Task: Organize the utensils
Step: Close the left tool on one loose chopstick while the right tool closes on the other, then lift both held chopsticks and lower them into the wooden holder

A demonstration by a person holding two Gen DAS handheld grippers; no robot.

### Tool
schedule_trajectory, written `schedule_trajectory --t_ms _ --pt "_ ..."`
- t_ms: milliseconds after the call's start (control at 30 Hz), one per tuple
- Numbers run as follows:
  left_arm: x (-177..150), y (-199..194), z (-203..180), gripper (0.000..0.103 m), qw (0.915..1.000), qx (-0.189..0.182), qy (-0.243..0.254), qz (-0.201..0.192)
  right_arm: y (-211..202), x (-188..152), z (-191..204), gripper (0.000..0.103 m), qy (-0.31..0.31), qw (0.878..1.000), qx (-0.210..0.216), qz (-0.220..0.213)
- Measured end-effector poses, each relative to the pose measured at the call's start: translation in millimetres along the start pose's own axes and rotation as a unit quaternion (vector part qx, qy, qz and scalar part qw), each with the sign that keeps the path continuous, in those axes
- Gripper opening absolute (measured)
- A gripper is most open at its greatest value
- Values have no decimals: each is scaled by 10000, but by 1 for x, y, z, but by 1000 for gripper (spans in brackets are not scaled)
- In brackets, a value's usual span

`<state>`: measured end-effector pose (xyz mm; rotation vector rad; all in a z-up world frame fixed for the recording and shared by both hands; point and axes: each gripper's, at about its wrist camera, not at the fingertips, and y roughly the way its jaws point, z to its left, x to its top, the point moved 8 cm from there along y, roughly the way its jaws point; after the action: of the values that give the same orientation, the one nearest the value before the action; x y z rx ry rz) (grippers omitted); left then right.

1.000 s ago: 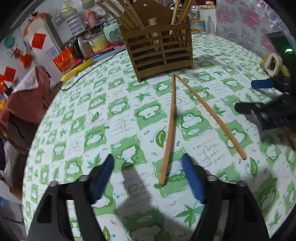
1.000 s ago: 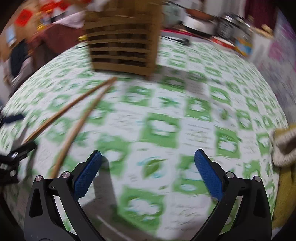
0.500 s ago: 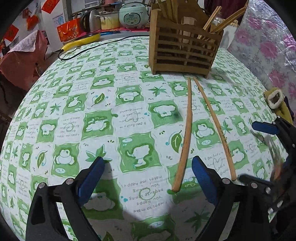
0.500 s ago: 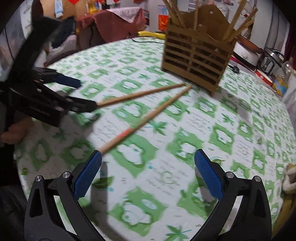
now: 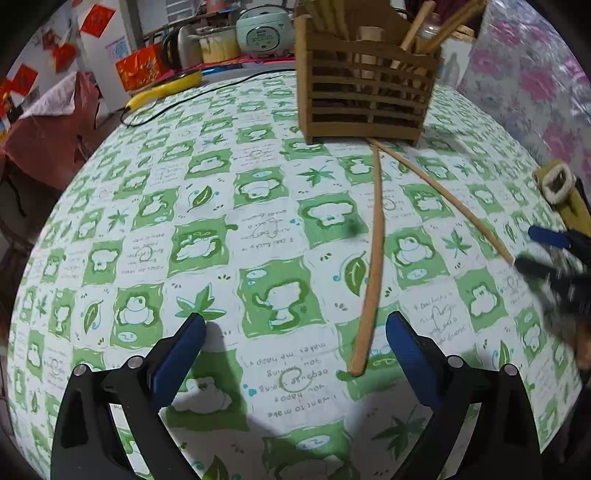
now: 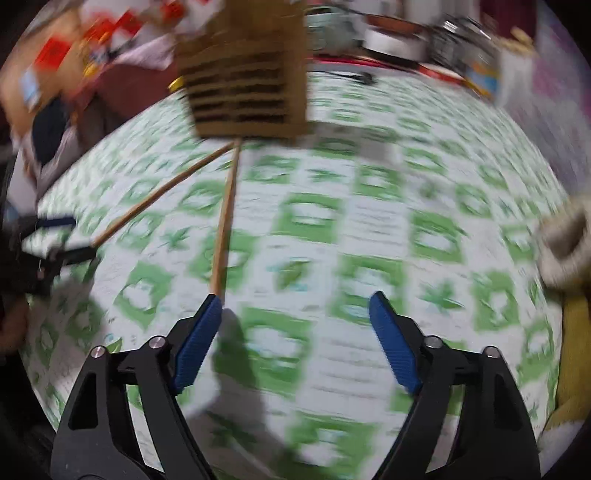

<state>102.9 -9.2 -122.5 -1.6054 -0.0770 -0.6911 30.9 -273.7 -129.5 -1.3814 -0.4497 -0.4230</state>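
Note:
A slatted wooden utensil holder (image 5: 365, 99) with several chopsticks upright in it stands at the far side of the green-patterned tablecloth (image 5: 207, 229). Two loose chopsticks fan out from its base. The near end of one chopstick (image 5: 373, 258) lies between the fingers of my open left gripper (image 5: 295, 332), nearer the right finger, untouched. The other chopstick (image 5: 443, 199) runs to my right gripper (image 5: 532, 251). In the blurred right wrist view that chopstick (image 6: 225, 221) ends at the tip of the left finger (image 6: 199, 339). The right gripper (image 6: 295, 317) is closing, with nothing pressed between its pads. The holder (image 6: 247, 81) is ahead.
A yellow fleece-lined glove (image 5: 557, 184) lies at the table's right edge. A yellow-handled tool with a black cord (image 5: 166, 88), a rice cooker (image 5: 264, 33) and a kettle sit beyond the far edge. A red-draped seat stands left, floral fabric right.
The right wrist view swung back toward the holder, and the right jaws have narrowed. One chopstick's end now sits at its left finger. The left jaws spread slightly wider; that hand barely moved.

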Motion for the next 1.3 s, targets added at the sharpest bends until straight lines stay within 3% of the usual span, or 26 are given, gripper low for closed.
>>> schedule_trajectory --t_ms 67,200,333,600,733,833,867,900,1133,1300 --pt "-1 -3 -5 96 9998 99 184 -56 0 0 -3 79 124 9998 164 -31" --pt "-6 -12 -18 96 9975 286 616 -213 6 -3 13 90 -341 9993 -70 132" --pt "-11 -15 -23 88 9963 309 767 -224 5 -1 19 88 -452 9990 9 76" --pt "-12 -13 -20 66 9984 -37 558 -115 7 10 40 46 -859 9962 -1 -111" --pt "-11 -13 -24 53 9981 -188 567 -130 15 11 43 38 -850 9963 133 13" --pt "-8 -13 -33 28 9971 -355 654 -149 14 12 38 21 -677 9976 170 -11" --pt "-8 -13 -37 16 9967 -384 694 -159 14 11 36 11 -590 9980 233 -10" --pt "-9 -14 -42 7 9960 -449 758 -174 14 11 35 8 -528 9981 314 -4" --pt "-8 -22 -44 6 9959 -375 756 -339 9 10 35 6 -484 9982 351 -92" --pt "5 -42 -33 6 9963 -373 550 -544 -25 23 34 6 -555 9957 138 -726"
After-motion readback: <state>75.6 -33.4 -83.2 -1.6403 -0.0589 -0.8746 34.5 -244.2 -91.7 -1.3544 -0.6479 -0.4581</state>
